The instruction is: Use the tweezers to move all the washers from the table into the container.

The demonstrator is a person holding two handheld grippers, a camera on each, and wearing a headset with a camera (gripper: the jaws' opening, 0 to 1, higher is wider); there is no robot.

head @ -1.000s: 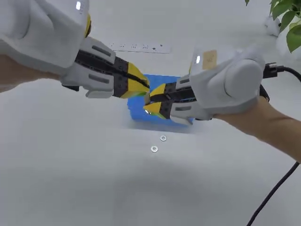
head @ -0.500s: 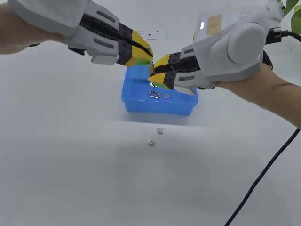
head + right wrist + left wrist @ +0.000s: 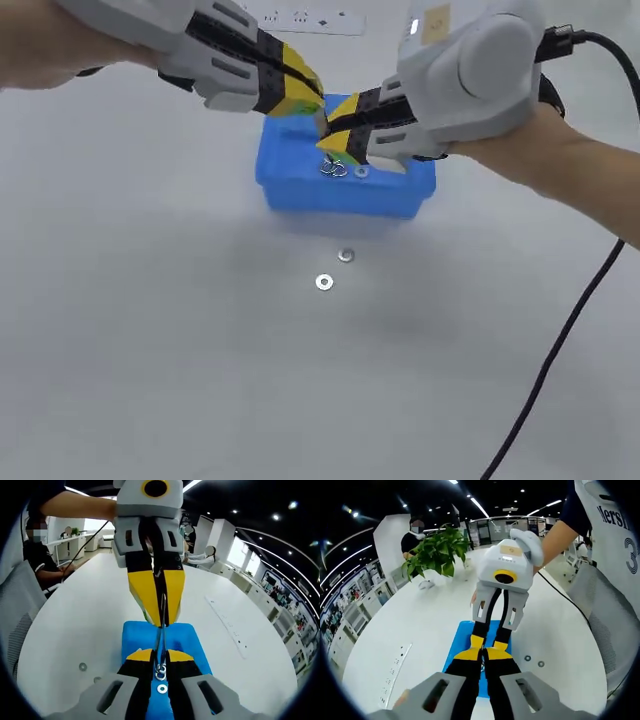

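The white table bears everything. The left gripper comes in from 10 o'clock and the right gripper from 2 o'clock, their tips nearly meeting over the blue container. A black cable trails off toward 4 o'clock. The left jaws are clenched on the tweezers. The right jaws sit close around the lower end, but I cannot tell whether they press it. Some washers lie in the container, and two more lie on the table near its 6 o'clock side.
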